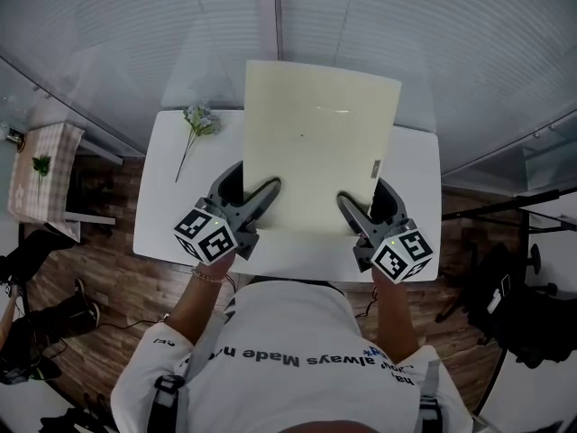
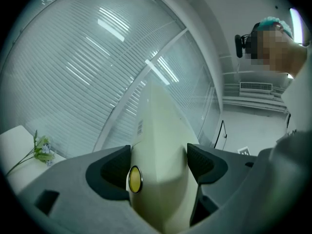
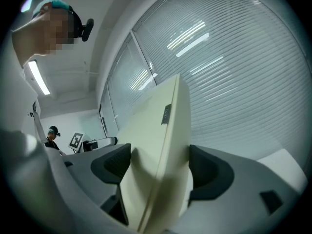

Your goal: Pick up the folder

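Here, at the left end of the white desk (image 1: 162, 228), a sprig of flowers (image 1: 200, 121) lies by itself. It is well apart from the work and plays no part in it.

Next comes the left hand-held gripper (image 1: 257, 188), closed on the near left corner of the folder (image 1: 320, 142). The left gripper view shows its two dark pads pressed against either face of the cream folder (image 2: 161, 130), which bulges a little between them, so the grip looks firm rather than light. The flowers (image 2: 41, 147) and a corner of the desk (image 2: 14, 140) sit low at the left of that view, below the folder. This suggests the folder is raised clear of the desk and not resting on it.

In the head view the folder fills the middle. It is held flat-faced toward the person, and its far edge reaches past the back of the desk. A small label (image 1: 375, 169) sits near its right edge.

On the right, the right hand-held gripper (image 1: 365, 198) is likewise clamped on the near right corner, with the folder (image 3: 156, 126) pinched between both pads. Holding one corner on each side probably keeps the wide, thin sheet from sagging or twisting. The pick-up appears essentially done.
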`<state>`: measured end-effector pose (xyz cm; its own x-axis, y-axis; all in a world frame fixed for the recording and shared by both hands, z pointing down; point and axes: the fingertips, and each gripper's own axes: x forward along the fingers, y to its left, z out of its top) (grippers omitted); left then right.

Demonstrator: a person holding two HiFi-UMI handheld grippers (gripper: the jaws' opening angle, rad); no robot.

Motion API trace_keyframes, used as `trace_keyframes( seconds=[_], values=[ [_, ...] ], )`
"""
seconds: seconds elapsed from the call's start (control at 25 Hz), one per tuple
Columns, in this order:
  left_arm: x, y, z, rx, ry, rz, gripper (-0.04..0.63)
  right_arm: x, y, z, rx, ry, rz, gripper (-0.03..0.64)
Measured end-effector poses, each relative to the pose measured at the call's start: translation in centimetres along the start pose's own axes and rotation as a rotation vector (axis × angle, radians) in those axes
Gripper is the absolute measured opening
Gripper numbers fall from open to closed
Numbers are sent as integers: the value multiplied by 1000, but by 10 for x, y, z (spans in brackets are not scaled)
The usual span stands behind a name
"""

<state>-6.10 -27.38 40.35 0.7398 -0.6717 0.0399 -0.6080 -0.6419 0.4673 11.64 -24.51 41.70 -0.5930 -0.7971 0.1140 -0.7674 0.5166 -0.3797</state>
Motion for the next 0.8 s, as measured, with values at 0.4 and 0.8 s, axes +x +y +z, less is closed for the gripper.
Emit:
trace_keyframes(
  seconds=[0.4, 0.8],
  values=[
    [-6, -19, 24, 28, -67, -28, 328, -10, 16, 31, -85, -48, 17, 328],
    [-9, -26, 36, 61, -97, -31, 328, -11, 22, 42, -111, -58, 31, 328]
  ],
)
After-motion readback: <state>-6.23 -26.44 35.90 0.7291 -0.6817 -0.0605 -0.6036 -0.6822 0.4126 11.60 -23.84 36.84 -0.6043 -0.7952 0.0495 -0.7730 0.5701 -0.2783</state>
